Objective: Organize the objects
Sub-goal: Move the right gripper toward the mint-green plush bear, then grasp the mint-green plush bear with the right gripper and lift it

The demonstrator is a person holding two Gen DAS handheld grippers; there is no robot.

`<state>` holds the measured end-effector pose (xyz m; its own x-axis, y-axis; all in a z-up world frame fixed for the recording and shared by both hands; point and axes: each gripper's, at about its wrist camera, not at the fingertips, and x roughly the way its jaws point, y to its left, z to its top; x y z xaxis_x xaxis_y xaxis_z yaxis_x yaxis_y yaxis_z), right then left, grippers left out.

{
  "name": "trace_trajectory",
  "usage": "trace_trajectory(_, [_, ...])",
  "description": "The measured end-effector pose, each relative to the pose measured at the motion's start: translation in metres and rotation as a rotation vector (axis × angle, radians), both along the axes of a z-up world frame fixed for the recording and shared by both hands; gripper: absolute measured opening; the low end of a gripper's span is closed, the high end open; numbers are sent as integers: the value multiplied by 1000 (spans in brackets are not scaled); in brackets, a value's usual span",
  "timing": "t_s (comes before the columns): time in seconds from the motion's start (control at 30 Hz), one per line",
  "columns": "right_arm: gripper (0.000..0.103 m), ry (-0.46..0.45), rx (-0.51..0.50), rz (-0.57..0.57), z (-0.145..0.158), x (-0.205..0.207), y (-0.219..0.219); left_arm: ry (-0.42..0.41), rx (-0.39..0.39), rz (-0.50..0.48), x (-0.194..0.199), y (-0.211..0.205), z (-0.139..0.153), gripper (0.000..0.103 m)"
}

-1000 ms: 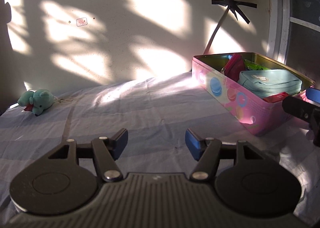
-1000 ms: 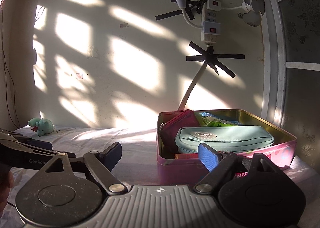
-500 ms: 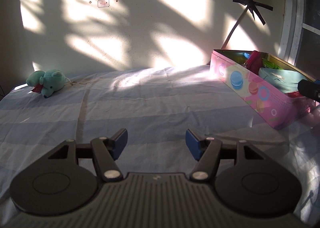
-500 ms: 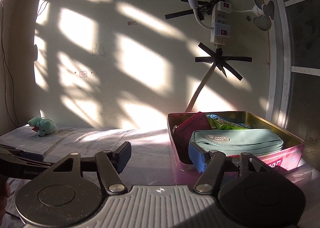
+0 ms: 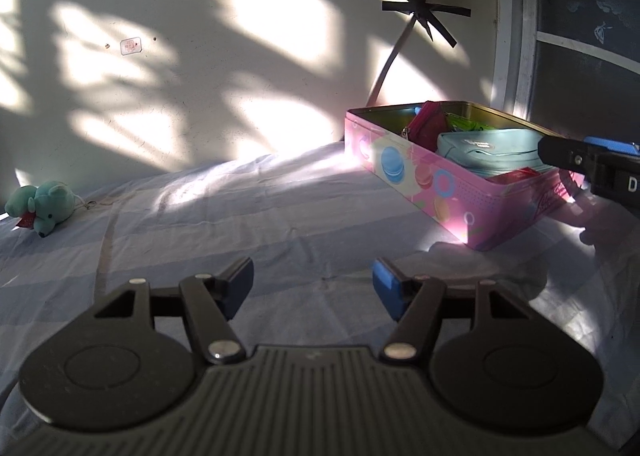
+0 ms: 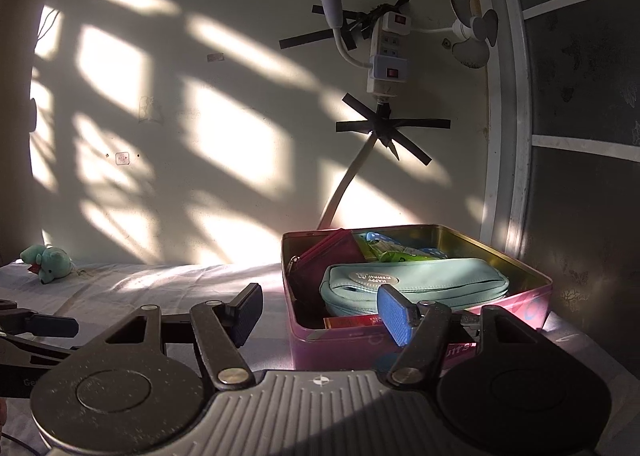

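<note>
Inside the pink tin [image 6: 520, 298], a teal pouch [image 6: 416, 282], a red purse [image 6: 328, 256] and green packets [image 6: 394, 252] are seen, lower contents hidden | tin set on striped bed sheet [image 5: 280, 216] by the wall | teal plush toy [image 5: 40, 206] lies well apart | left tool [image 5: 313, 288] released, nothing between | right tool [image 6: 320, 314] released, near tin's front corner, cut off in left view.

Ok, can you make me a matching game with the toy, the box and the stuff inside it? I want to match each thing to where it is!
Things:
1. teddy toy
2. pink tin box
3. light blue pouch
4. power strip

Places:
A. taped up on the wall
B. inside the box, on top
C. far left on the bed, by the wall
D. on the bed, right side, lid off

Pairs: 1-C, 2-D, 3-B, 4-A
</note>
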<state>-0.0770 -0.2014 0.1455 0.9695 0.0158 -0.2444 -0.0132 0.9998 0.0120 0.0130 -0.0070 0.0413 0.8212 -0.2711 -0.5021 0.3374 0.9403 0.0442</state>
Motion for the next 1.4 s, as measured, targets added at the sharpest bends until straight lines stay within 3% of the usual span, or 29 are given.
trace_trajectory(0.43, [62,13,-33,56,1,8,27,-6,1,33,9,27,-4,70])
trace_trajectory(0.63, [62,44,-66,197,-1,29,73,0,15,202,36,94,-11,70])
trace_trajectory(0.73, [62,91,-50,285,-6,49,101,-20,14,391,52,149,-14,70])
trace_trajectory(0.83, [62,158,-20,398,-12,82,143,-15,-57,577,62,201,-20,70])
trace_trajectory(0.9, [62,171,-28,471,-12,102,176,37,-143,708,67,239,-23,69])
trace_trajectory(0.97, [62,181,-52,558,-13,123,219,42,-267,766,65,268,-20,70])
trace_trajectory(1.03, [62,208,-54,616,-15,148,261,19,-290,845,60,282,-19,70])
trace_trajectory(1.13, [64,287,-32,693,-22,189,317,46,-342,883,60,296,-22,70])
trace_trajectory(1.3, [77,269,-251,710,-50,226,400,71,-388,886,60,304,-24,70])
trace_trajectory(1.4, [80,275,-281,708,-60,240,422,73,-392,879,63,303,-24,70])
